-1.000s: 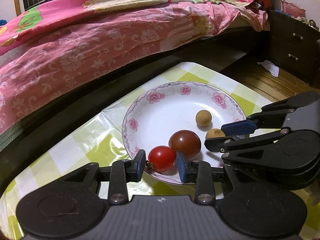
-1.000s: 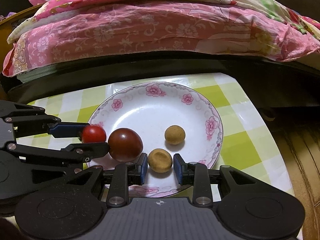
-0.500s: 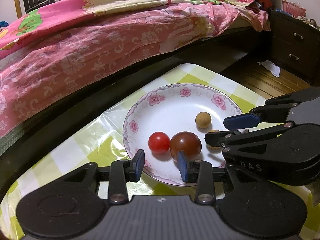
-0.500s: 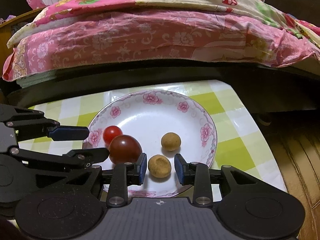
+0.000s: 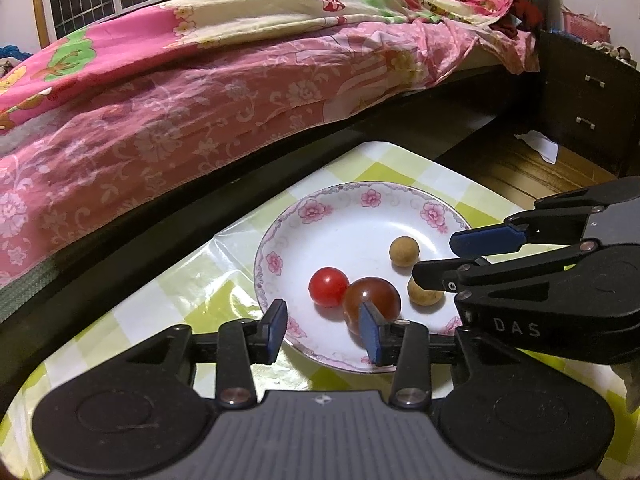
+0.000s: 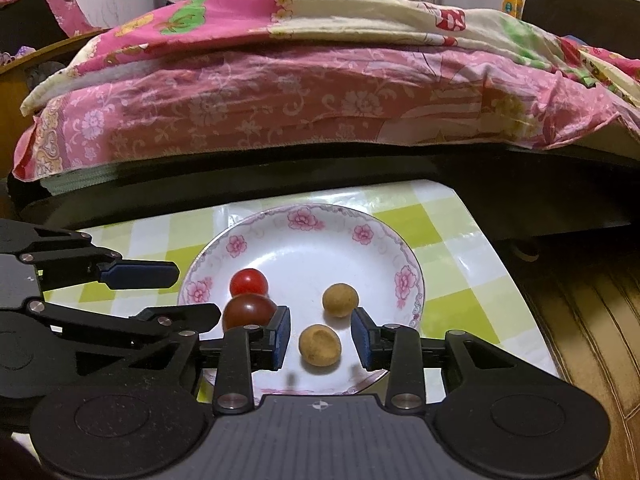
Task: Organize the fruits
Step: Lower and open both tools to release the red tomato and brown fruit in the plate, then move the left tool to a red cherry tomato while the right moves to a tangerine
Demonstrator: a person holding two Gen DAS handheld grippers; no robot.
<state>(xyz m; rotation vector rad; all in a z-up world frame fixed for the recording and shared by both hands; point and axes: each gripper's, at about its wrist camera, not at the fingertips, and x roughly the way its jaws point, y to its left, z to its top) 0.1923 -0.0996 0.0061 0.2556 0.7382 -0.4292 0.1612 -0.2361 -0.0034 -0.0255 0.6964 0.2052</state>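
A white floral plate (image 5: 360,216) (image 6: 304,256) holds a small red tomato (image 5: 328,286) (image 6: 248,281), a dark brown-red tomato (image 5: 370,300) (image 6: 248,310) and two tan longans (image 5: 404,251) (image 5: 423,293) (image 6: 340,299) (image 6: 320,345). My left gripper (image 5: 323,330) hovers at the plate's near rim, its jaws opening with nothing between them; the tomatoes lie just beyond. My right gripper (image 6: 320,339) is open, the near longan lying loose between its pads without touching them. Each gripper shows in the other's view, the left gripper (image 6: 192,292) and the right gripper (image 5: 434,254).
The plate rests on a green-and-white checked tablecloth (image 5: 176,292) (image 6: 452,264). A bed with a pink floral quilt (image 5: 180,92) (image 6: 300,96) stands close behind the table. A dark drawer cabinet (image 5: 588,96) and wooden floor (image 6: 592,320) lie to the right.
Both grippers let go: the left released the red tomato, the right the longan. Both pulled back from the plate and their jaws stand wider. The fruits now rest on the plate.
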